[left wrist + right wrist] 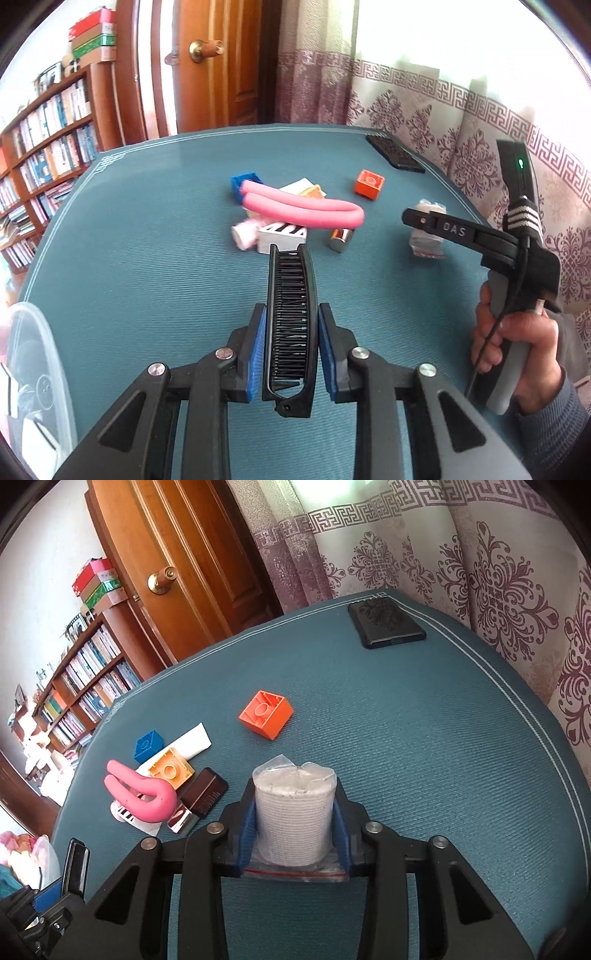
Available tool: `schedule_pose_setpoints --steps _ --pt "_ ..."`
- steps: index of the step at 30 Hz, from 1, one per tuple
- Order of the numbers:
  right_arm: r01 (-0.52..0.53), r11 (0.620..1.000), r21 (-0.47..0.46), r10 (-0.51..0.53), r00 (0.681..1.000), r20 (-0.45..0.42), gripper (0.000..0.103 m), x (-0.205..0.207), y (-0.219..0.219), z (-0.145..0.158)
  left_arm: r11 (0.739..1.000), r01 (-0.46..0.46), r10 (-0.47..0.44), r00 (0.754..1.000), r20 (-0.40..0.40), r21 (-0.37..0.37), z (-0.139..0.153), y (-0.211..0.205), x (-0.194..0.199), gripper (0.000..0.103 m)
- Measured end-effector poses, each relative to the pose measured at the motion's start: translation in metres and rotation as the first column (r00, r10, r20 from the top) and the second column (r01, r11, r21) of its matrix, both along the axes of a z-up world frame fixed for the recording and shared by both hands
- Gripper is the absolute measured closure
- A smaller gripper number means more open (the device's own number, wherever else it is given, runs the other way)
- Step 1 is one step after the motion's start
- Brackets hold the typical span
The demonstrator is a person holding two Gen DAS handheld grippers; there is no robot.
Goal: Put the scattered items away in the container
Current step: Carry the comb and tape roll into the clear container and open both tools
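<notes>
We have both hands loaded and the carrying step is in hand. Our left gripper (290,347) is clenched on a black folding comb (290,325), teeth up, lifted above the teal table mat (147,240). Our right gripper (295,823) grasps a bagged roll of white cord (293,816), its blue pads (248,830) pressed to either side of the roll, the bag's red seal strip showing below.

We take the pink foam tube (303,210) as our landmark. The comb hangs just on the near side of it; an orange block (369,184) lies beyond it to the right, a blue block (243,182) at its far left end, a small metal cylinder (340,239) just beside its bend, and a dark phone (386,624) well beyond it at the far corner. The clear plastic container (33,373) sits well to the near left of the tube, at the mat's edge.

The next move, we judge, calls for swinging the comb left over the container's rim and releasing it, then bringing the roll across.

The only writing we can read is "DAS" on the right gripper's finger in the left view
</notes>
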State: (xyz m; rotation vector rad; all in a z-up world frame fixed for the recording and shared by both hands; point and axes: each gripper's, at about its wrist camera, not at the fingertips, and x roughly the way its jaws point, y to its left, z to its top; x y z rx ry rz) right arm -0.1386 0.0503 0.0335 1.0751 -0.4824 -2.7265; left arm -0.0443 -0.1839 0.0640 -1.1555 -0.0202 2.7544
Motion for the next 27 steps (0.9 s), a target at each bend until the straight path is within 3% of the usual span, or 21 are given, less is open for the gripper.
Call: schedule_pose_setpoints --steps 3,8,14,27 --pt "-0.011 1.0 -0.009 0.01 1.0 -0.018 0.064 0.006 -0.004 0.007 1.0 -0.031 0.031 0.999 -0.027 0.006 0.009 -0.016 0.009 0.073" --pt "-0.053 0.996 0.076 0.059 0.995 -0.08 0.064 0.021 -0.028 0.018 0.994 -0.104 0.105 0.993 -0.048 0.014 0.017 -0.051 0.023 0.073" --pt "-0.139 0.986 0.093 0.149 0.983 -0.11 0.064 0.046 -0.058 0.029 0.981 -0.196 0.195 0.978 -0.069 -0.005 0.022 -0.096 0.044 0.073" --pt "-0.326 0.944 0.048 0.328 0.943 -0.056 0.064 0.095 -0.129 0.025 0.932 -0.362 0.36 0.929 -0.085 -0.005 0.022 -0.195 0.079 0.073"
